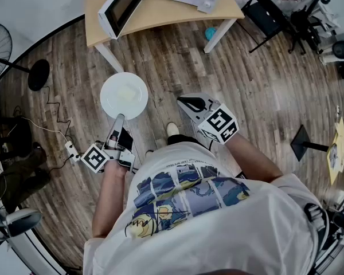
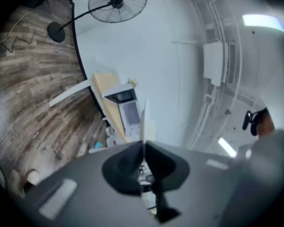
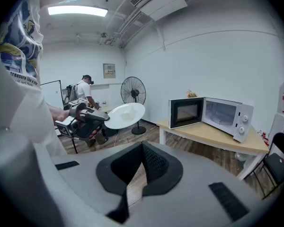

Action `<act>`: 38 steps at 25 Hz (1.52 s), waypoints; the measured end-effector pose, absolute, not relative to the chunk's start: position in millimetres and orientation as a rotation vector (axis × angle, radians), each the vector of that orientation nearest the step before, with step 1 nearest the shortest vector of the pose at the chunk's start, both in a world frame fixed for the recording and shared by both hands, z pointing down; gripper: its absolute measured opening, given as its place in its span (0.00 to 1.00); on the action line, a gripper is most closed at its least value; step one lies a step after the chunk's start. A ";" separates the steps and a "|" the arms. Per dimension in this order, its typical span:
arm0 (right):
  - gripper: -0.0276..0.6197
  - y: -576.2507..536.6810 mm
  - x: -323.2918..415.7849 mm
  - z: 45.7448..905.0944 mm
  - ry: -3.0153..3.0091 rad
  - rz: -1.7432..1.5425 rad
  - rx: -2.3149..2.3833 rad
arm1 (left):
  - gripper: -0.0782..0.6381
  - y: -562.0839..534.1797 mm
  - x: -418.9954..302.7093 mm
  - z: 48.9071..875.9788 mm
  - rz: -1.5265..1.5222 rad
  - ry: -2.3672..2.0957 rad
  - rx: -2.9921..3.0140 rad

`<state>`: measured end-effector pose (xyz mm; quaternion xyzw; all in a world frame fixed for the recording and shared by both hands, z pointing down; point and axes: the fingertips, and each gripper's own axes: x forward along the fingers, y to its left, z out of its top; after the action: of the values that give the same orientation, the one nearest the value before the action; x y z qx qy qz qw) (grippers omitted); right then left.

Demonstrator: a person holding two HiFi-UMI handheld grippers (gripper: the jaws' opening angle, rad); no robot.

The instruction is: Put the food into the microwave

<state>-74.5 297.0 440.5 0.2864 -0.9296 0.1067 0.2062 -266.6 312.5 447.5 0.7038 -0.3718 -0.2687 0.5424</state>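
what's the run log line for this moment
left claw: shut on plate rim | right claw: shut, empty | food: on plate | microwave: door open, on table | task: plate not yet inside

Grey-brown wood planks cover the floor [image 1: 264,96], which meets plain white walls [image 3: 217,56]. At the far side stands a counter [image 1: 160,13] with a pale wooden top and white legs. A black folding chair [image 1: 266,13] sits just to its right. Well to the left of the counter, a black pedestal fan [image 3: 133,91] stands near the wall, and a white power strip [image 1: 70,149] lies on the planks with its cable trailing. A long ceiling light [image 3: 77,11] glows overhead, near an air-conditioning unit [image 3: 163,4].
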 end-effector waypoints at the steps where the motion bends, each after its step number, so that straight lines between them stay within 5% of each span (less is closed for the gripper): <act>1: 0.05 293.0 -72.1 439.1 -2.593 0.282 0.800 | 0.14 308.6 -263.2 448.1 -0.641 -0.879 1.676; 17: 0.06 193.0 56.8 451.7 -2.557 0.389 0.954 | 0.14 181.3 -137.6 460.8 -0.602 -0.822 1.669; 19: 0.19 180.4 64.1 453.0 -2.559 0.408 0.985 | 0.14 162.1 -131.0 464.6 -0.578 -0.819 1.669; 38: 0.13 14.7 128.2 453.2 -2.392 0.520 1.244 | 0.14 -87.9 -74.0 507.5 -0.490 -0.732 1.656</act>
<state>128.2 14.7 453.2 0.4442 -0.8542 0.1857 0.1964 -74.0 -87.9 507.5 0.7117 -0.3147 -0.2108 0.5916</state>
